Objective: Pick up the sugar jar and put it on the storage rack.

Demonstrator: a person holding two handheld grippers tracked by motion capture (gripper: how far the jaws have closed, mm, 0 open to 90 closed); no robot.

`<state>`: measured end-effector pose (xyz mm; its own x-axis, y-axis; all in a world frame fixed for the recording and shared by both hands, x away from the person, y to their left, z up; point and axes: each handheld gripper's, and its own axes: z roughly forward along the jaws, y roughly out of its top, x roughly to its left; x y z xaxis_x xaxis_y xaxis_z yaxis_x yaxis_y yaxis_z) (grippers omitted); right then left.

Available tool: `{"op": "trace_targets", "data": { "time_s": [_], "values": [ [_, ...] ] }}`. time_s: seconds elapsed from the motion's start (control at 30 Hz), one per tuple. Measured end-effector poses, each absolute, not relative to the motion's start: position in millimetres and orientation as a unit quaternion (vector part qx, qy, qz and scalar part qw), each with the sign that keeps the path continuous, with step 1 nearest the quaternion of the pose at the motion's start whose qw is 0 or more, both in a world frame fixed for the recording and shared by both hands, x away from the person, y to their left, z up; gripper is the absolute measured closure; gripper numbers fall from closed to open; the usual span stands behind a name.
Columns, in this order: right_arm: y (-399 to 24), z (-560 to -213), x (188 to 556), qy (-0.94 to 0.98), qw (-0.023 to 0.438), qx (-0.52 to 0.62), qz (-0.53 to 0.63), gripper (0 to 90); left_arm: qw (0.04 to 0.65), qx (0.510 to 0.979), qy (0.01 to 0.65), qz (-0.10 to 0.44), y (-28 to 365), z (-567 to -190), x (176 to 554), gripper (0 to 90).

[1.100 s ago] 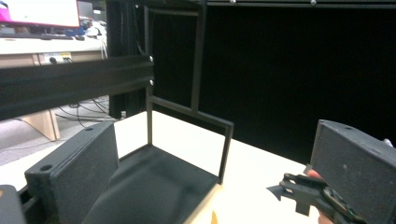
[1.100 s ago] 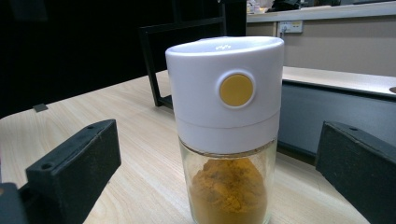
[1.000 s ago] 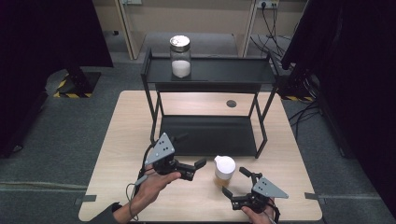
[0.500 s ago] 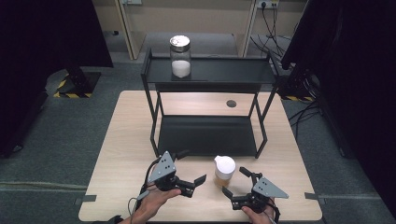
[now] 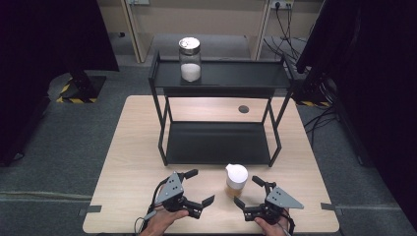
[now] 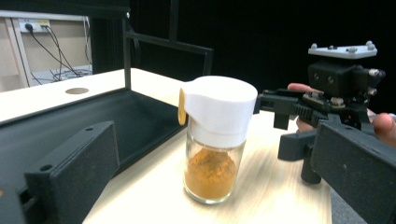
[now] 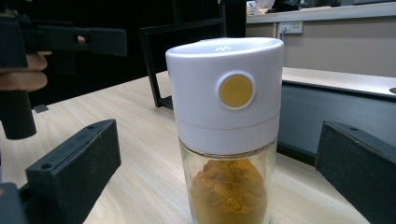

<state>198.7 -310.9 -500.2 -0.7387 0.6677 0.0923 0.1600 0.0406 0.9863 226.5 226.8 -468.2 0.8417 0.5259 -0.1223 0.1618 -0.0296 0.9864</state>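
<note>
Left tongs (image 5: 194,187) hang released beside the spice jar (image 5: 236,180), which stands upright on the bench (image 5: 128,147) before the rack (image 5: 219,142). Right tongs (image 5: 252,192), spread wide, face it, likely lining up to grip.

Each hand carries a black tool with 2 blocky jaws. The left tool (image 5: 194,188) has a grey 3-cornered plate on top with small dark holes at its corners, and a thin cable trails from its rear. The right tool (image 5: 248,192) bears the same grey plate. Seen from the left gripper view, the right tool (image 6: 285,119) has a boxy black housing under the pale plate, with small round screws along the top. The jaws are matt black, each with a small round hole near its edge.
</note>
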Motion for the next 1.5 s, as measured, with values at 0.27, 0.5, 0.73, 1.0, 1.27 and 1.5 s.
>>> {"op": "trace_targets", "data": {
  "time_s": [0.27, 0.5, 0.73, 1.0, 1.27, 1.5],
  "values": [
    [-311, -500, 199, 0.691, 0.202, 0.300, 0.625, 0.5, 0.655, 0.704, 0.239, 0.135, 229, -481, 226, 0.1],
    [-312, -501, 200, 0.690, 0.201, 0.302, 0.626, 0.5, 0.658, 0.701, 0.238, 0.135, 231, -488, 225, 0.1],
    [-313, -501, 200, 0.690, 0.201, 0.303, 0.626, 0.5, 0.660, 0.701, 0.234, 0.139, 232, -496, 223, 0.1],
    [-311, -500, 198, 0.694, 0.206, 0.296, 0.623, 0.5, 0.662, 0.706, 0.210, 0.141, 232, -506, 220, 0.1],
    [-309, -500, 197, 0.695, 0.207, 0.295, 0.622, 0.5, 0.660, 0.706, 0.217, 0.139, 236, -510, 221, 0.1],
    [-310, -500, 196, 0.696, 0.209, 0.293, 0.622, 0.5, 0.660, 0.705, 0.218, 0.145, 237, -509, 221, 0.1]
  ]
}}
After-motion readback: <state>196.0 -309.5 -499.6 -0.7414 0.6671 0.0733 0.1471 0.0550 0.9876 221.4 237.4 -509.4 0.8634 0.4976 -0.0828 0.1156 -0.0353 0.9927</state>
